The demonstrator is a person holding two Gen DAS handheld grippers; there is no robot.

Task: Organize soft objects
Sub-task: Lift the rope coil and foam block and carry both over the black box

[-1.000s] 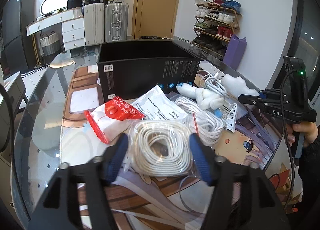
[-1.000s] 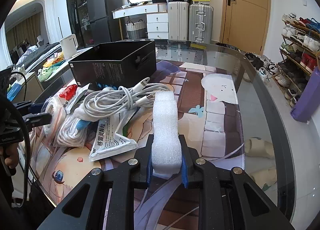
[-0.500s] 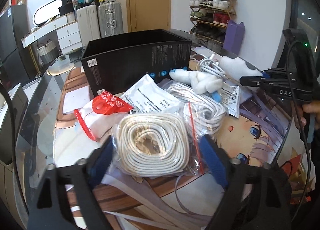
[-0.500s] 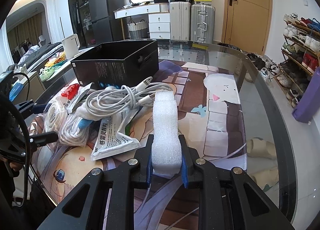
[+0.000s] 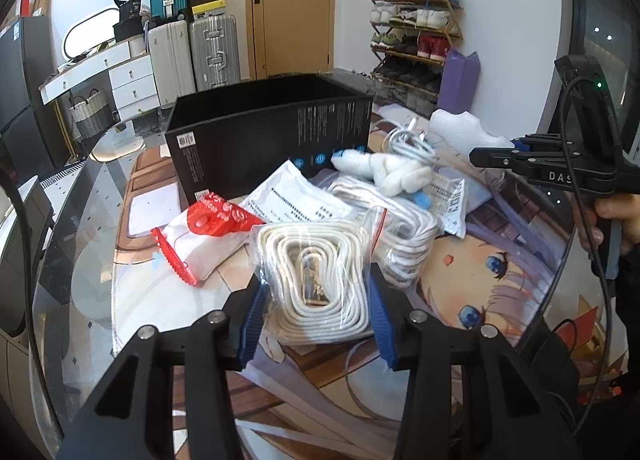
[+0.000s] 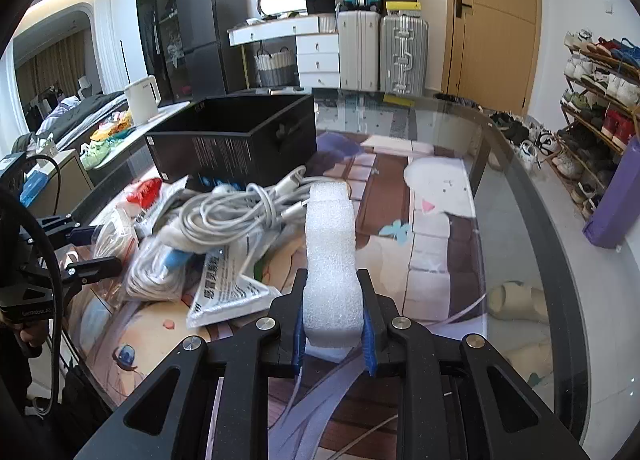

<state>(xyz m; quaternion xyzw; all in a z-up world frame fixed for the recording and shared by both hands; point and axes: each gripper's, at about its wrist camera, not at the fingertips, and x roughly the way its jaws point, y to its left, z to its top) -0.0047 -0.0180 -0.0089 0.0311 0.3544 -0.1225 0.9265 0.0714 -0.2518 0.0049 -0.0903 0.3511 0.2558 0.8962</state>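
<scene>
My left gripper (image 5: pixel 316 320) is shut on a clear bag of coiled white rope (image 5: pixel 316 272), squeezing it between the blue pads. My right gripper (image 6: pixel 331 324) is shut on a white foam block (image 6: pixel 330 256) and holds it above the mat; the block also shows in the left wrist view (image 5: pixel 464 130). A black open box (image 5: pixel 268 140) stands behind the pile, also in the right wrist view (image 6: pixel 240 140). The pile holds a second rope bag (image 5: pixel 404 228), a red-and-white pouch (image 5: pixel 200 236), a white packet (image 5: pixel 296 200), a white plush toy (image 5: pixel 384 170) and white cables (image 6: pixel 240 212).
Everything sits on an anime-print mat (image 6: pixel 432 220) on a round glass table (image 6: pixel 520 196). A shoe rack (image 5: pixel 416 40), suitcases (image 5: pixel 192 56) and a white dresser (image 5: pixel 120 76) stand beyond the table. A white packet (image 6: pixel 228 292) lies just left of my right gripper.
My left gripper has closed on the rope bag, which was between open fingers before, and the coil is now squeezed narrower. My right gripper still holds the foam block, nearly unmoved.
</scene>
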